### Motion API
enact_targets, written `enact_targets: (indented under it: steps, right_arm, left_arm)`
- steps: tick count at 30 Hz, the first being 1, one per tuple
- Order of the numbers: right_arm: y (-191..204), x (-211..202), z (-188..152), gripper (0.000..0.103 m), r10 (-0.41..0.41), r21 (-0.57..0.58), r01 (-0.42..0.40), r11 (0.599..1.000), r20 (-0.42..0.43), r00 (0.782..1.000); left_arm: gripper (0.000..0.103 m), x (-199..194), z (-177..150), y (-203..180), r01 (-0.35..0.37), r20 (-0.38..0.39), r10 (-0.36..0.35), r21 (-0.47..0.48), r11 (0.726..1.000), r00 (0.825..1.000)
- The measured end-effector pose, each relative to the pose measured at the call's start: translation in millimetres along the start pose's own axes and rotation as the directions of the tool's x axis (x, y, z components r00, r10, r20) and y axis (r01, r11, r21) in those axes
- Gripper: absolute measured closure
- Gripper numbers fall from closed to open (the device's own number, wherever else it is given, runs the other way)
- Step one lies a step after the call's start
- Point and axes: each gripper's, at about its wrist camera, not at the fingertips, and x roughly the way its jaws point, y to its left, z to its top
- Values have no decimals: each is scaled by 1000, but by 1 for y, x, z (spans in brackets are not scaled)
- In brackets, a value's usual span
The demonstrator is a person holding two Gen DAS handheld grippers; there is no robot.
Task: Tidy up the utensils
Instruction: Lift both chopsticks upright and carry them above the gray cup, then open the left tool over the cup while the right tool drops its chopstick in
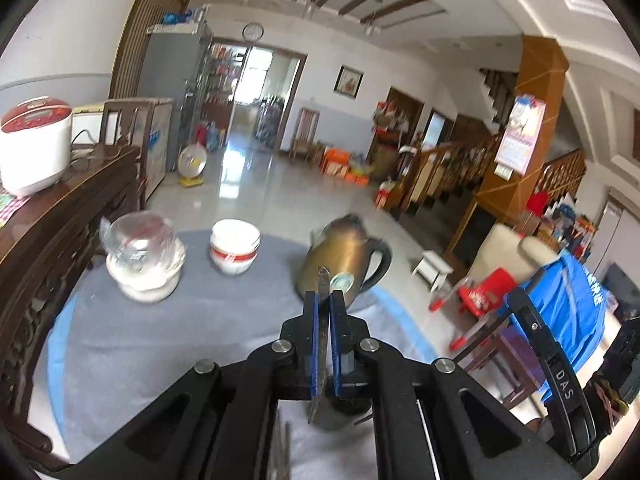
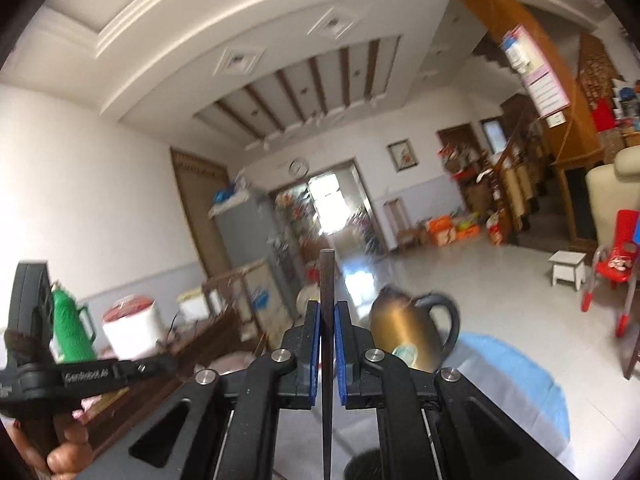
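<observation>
In the left wrist view my left gripper (image 1: pixel 324 296) is shut on a thin metal utensil (image 1: pixel 322 280). I see it edge-on, with its narrow tip above the blue pads (image 1: pixel 315 340) and its wider end hanging below them. A dark round container (image 1: pixel 340 414) shows partly under that end. In the right wrist view my right gripper (image 2: pixel 328 306) is shut on a dark chopstick (image 2: pixel 327 280). It stands upright, square end up and thin end down. Both tools are held well above the grey-blue tablecloth (image 1: pixel 168 332).
A gold jug (image 1: pixel 344 260) with a black handle, stacked white bowls (image 1: pixel 235 246) and plastic-wrapped bowls (image 1: pixel 144 256) stand on the cloth. A rice cooker (image 1: pixel 32 144) sits on the dark wooden sideboard (image 1: pixel 60 216) at left. The left tool's handle (image 2: pixel 40 372) and a hand (image 2: pixel 68 454) fill the right view's lower left.
</observation>
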Motion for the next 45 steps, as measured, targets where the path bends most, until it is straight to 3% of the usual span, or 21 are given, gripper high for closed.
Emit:
enact_targets:
  steps: [4, 9, 16, 22, 24, 25, 26, 28, 29, 31, 32, 33, 39, 45]
  right_arm:
    - [-13, 9, 10, 96, -55, 18, 54, 998, 49, 997]
    - [-15, 31, -7, 96, -109, -13, 109, 994, 26, 994]
    - [-18, 60, -44, 96, -126, -66, 120, 991, -98, 987]
    - [-37, 62, -63, 95, -110, -25, 107, 994, -217, 970]
    - [-42, 59, -67, 92, -86, 4, 90, 996, -255, 963]
    - [-46, 56, -69, 91, -80, 18, 88, 996, -274, 958]
    - [-47, 55, -70, 91, -78, 28, 90, 996, -291, 954]
    - [-50, 52, -72, 87, -57, 58, 79, 995, -319, 946]
    - [-52, 50, -72, 81, -51, 68, 77, 995, -324, 945]
    - [-56, 42, -72, 64, -36, 98, 70, 993, -318, 948]
    - [-59, 37, -72, 40, -26, 117, 65, 991, -308, 951]
    - [-62, 27, -71, 32, -16, 138, 57, 989, -280, 960]
    - [-56, -3, -74, 32, 14, 171, 22, 985, -206, 978]
    - [-43, -15, -99, 34, 35, 158, 5, 988, -251, 967]
  left_arm:
    - [97, 11, 5, -9, 28, 55, -27, -19, 999, 998]
    - [97, 39, -7, -18, 41, 63, -39, -29, 999, 997]
    - [97, 75, -35, -17, 17, -35, -18, -33, 999, 999]
    - [97, 83, -52, -4, 5, -135, -10, -41, 999, 991]
    - [94, 80, -56, 0, 6, -155, -13, -47, 999, 988]
    - [88, 76, -57, 2, 4, -158, -10, -41, 999, 987]
    - [75, 74, -60, 3, -3, -155, -3, -36, 999, 988]
    - [56, 64, -63, 7, -14, -141, 9, -33, 999, 990]
    - [55, 57, -65, 10, -18, -125, 13, -35, 999, 992]
    - [54, 46, -69, 15, -37, -105, 34, -26, 999, 994]
    - [52, 40, -71, 19, -53, -98, 51, -18, 998, 994]
    - [51, 35, -74, 23, -69, -93, 67, -14, 998, 993]
    - [45, 12, -104, 52, -204, -96, 203, -1, 979, 974]
    - [43, 8, -144, 67, -323, -171, 324, 35, 946, 930]
